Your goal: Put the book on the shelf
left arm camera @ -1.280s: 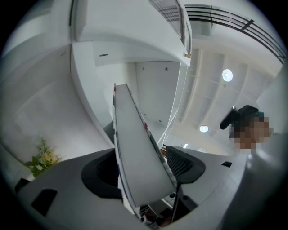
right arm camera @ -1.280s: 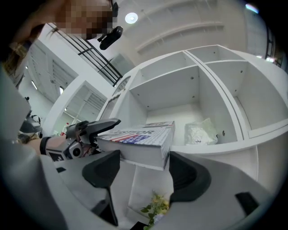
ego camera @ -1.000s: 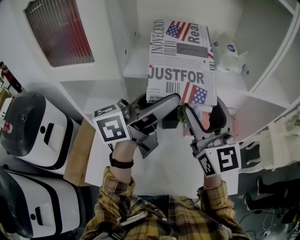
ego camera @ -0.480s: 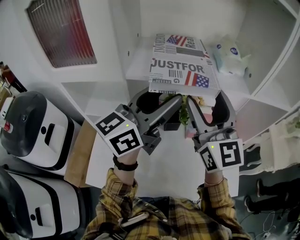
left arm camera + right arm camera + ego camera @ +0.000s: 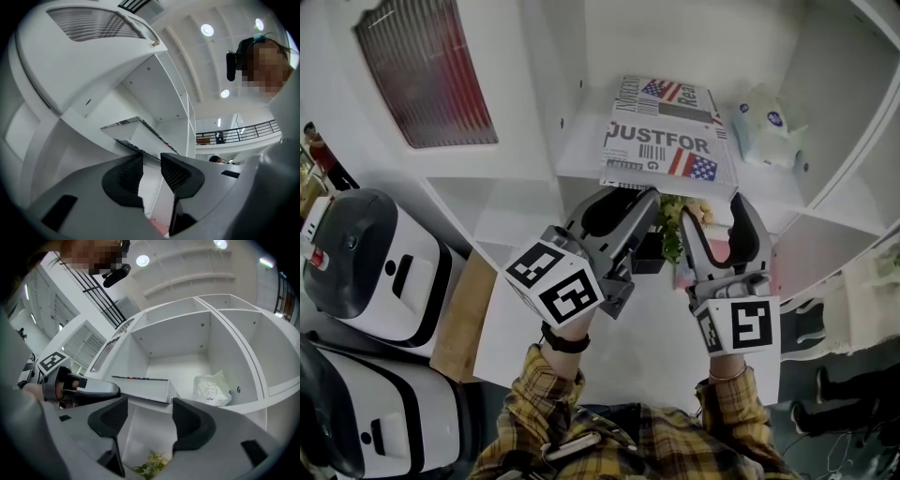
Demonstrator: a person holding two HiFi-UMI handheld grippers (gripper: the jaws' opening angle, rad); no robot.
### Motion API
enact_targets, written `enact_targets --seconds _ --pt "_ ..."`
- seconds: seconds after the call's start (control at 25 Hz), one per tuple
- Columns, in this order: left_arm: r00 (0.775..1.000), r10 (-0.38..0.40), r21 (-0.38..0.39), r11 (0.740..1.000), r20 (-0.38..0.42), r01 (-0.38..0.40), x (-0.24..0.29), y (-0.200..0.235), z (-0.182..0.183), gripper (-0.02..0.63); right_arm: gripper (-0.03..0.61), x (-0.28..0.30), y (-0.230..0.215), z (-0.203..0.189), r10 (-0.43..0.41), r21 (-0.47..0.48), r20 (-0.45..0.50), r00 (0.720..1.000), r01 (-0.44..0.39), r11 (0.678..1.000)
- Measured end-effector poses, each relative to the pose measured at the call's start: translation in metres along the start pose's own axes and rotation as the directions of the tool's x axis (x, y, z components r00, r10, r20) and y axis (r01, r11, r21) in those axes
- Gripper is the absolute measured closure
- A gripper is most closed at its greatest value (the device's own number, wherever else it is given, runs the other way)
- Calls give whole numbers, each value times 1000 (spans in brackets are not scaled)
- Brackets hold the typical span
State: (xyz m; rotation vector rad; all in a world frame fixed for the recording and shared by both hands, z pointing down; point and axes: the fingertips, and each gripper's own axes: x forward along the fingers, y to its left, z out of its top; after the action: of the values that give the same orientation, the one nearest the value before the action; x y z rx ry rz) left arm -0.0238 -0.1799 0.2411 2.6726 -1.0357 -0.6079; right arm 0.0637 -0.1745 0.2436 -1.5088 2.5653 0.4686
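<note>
The book (image 5: 666, 141) lay flat on the shelf (image 5: 577, 141), needing no support; your left tool (image 5: 619, 199) and right tool (image 5: 712, 208), both empty, had just been narrowing, jaws still apart.

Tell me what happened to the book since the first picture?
The book slid deeper onto the shelf and lies flat. Both grippers let go and drew back; the left gripper has just been closing its jaws, the right gripper slightly too, nothing between them. The white packet stayed put.
</note>
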Motion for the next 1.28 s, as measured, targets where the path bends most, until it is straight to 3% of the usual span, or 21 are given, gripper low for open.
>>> enact_targets --seconds 0.44,0.88,1.08,1.28 --pt "999 49 -19 999 0 -49 0 2 -4 505 287 -17 6 -11 10 45 -24 1000 -9 999" --pt "992 116 37 993 -53 -114 -27 -4 -20 503 287 -43 20 -14 64 116 -37 997 -59 991" --pt "993 95 22 995 -66 -94 -45 -15 -31 504 291 -56 34 -18 113 164 -47 992 -104 981" --pt "988 85 35 996 -126 -81 -66 -31 -56 505 312 -78 47 -27 136 188 -85 987 -118 975"
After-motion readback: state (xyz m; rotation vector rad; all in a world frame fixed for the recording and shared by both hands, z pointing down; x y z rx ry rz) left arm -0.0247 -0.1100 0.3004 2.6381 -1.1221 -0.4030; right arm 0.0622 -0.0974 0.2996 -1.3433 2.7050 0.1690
